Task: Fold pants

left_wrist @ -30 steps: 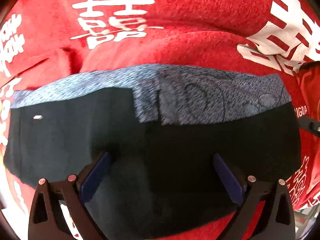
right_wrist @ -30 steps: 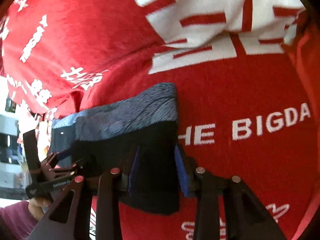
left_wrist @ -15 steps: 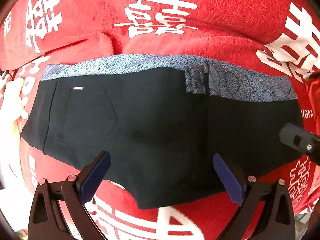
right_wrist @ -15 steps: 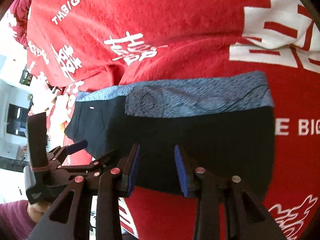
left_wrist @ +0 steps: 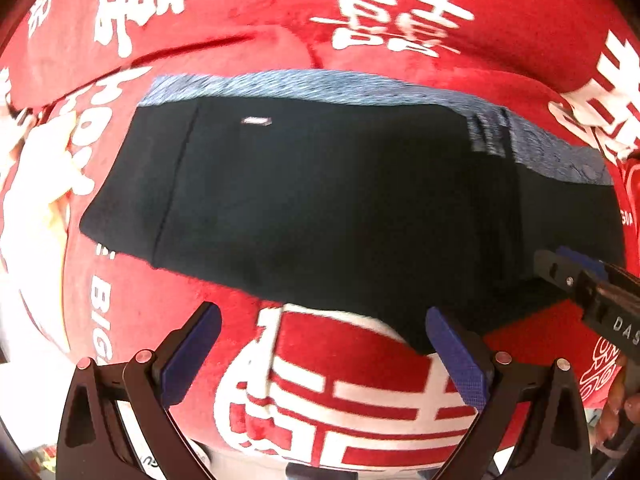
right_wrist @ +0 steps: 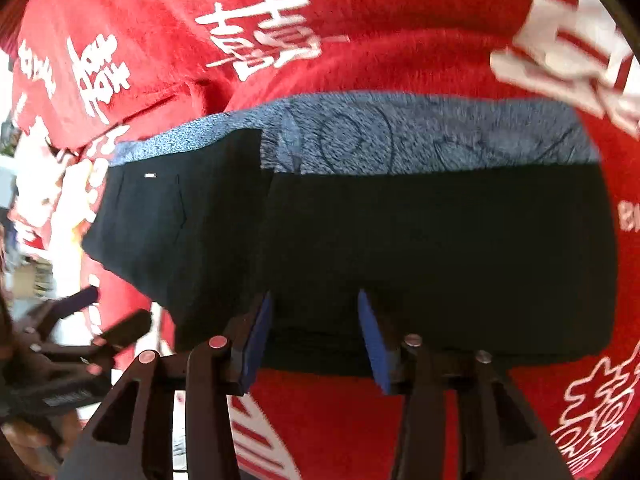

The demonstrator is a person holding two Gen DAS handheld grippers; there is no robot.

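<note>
The black pants (left_wrist: 340, 208) with a blue-grey patterned waistband (left_wrist: 320, 86) lie folded flat on the red blanket; they also show in the right wrist view (right_wrist: 400, 248). My left gripper (left_wrist: 320, 352) is open and empty, just off the pants' near edge. My right gripper (right_wrist: 314, 336) is open, its blue pads either side of the pants' near edge, with the cloth lying flat between them. The right gripper also shows at the right edge of the left wrist view (left_wrist: 576, 272). The left gripper shows at the lower left of the right wrist view (right_wrist: 92, 320).
The red blanket (left_wrist: 400, 0) with white characters covers the whole surface and has wrinkles and a raised fold (left_wrist: 240, 40) behind the pants. A white patch of the blanket (left_wrist: 340, 420) lies under my left gripper.
Both grippers have pulled back toward the near side of the pants. The right gripper, shut on the pants' edge one second ago, has opened and let the cloth go. The pants now lie flat.
</note>
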